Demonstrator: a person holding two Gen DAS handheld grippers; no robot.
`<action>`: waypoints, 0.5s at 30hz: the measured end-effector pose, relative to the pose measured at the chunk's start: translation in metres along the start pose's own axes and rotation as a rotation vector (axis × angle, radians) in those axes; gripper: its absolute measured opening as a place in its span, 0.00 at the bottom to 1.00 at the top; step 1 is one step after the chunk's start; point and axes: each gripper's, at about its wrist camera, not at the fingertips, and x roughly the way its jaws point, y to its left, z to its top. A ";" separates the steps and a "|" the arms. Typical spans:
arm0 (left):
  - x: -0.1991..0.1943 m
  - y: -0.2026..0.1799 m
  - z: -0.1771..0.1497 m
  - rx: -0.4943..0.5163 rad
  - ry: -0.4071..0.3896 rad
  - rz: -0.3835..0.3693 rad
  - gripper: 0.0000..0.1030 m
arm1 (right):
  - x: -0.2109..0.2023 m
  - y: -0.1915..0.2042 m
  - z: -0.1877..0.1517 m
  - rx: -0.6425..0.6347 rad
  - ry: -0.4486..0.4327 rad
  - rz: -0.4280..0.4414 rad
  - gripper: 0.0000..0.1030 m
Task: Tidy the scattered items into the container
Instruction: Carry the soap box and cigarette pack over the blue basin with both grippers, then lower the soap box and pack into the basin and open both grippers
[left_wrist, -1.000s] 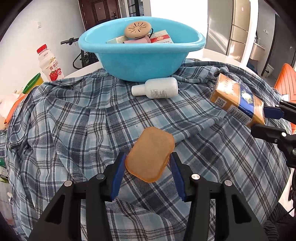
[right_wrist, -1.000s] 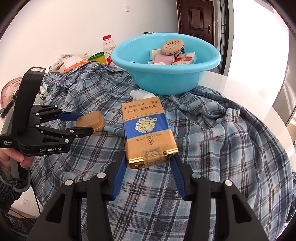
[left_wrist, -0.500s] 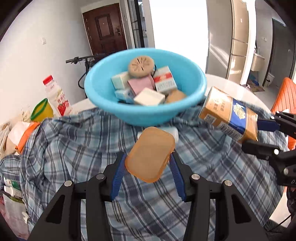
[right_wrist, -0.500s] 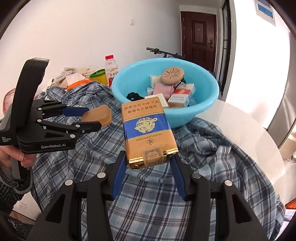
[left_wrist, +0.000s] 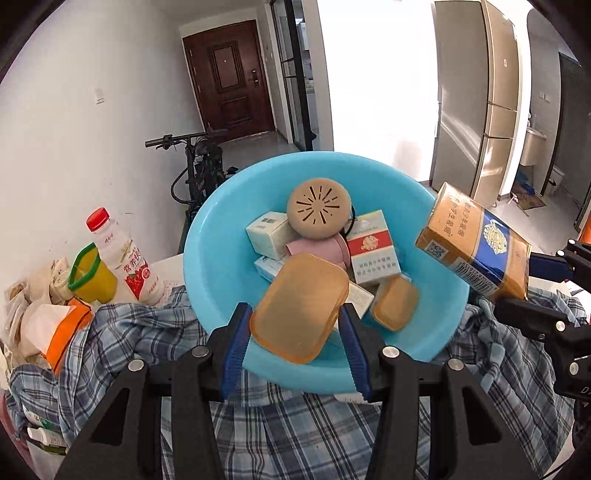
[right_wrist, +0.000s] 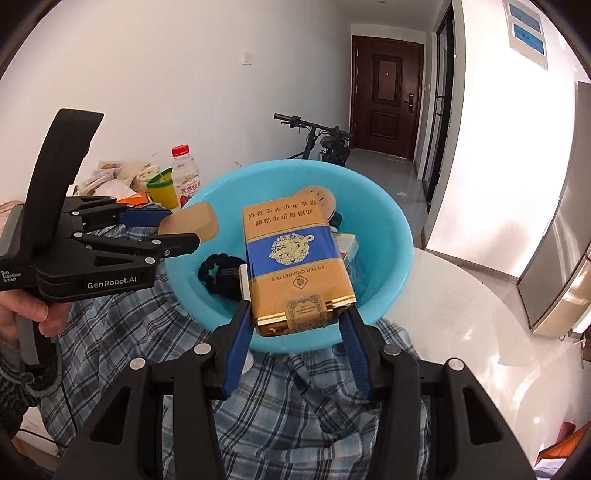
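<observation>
The right tool (right_wrist: 297, 332) clamps a gold-and-blue cigarette carton (right_wrist: 295, 266) above the blue basin (right_wrist: 388, 236), which sits on a plaid shirt (right_wrist: 147, 332); at left, the left tool (right_wrist: 173, 230) grips an amber soap-dish lid (right_wrist: 190, 222) over the basin's left rim

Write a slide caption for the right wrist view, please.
Right claw holds a gold-and-blue cigarette carton over the light blue plastic basin.
</observation>
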 end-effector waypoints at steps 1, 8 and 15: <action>0.006 0.003 0.006 -0.002 0.007 -0.002 0.49 | 0.004 -0.003 0.006 0.007 0.000 0.003 0.45; 0.050 0.019 0.037 -0.036 0.045 -0.010 0.49 | 0.037 -0.031 0.046 0.062 -0.002 0.009 0.45; 0.096 0.037 0.062 -0.035 0.087 0.011 0.49 | 0.072 -0.050 0.060 0.097 0.013 0.015 0.45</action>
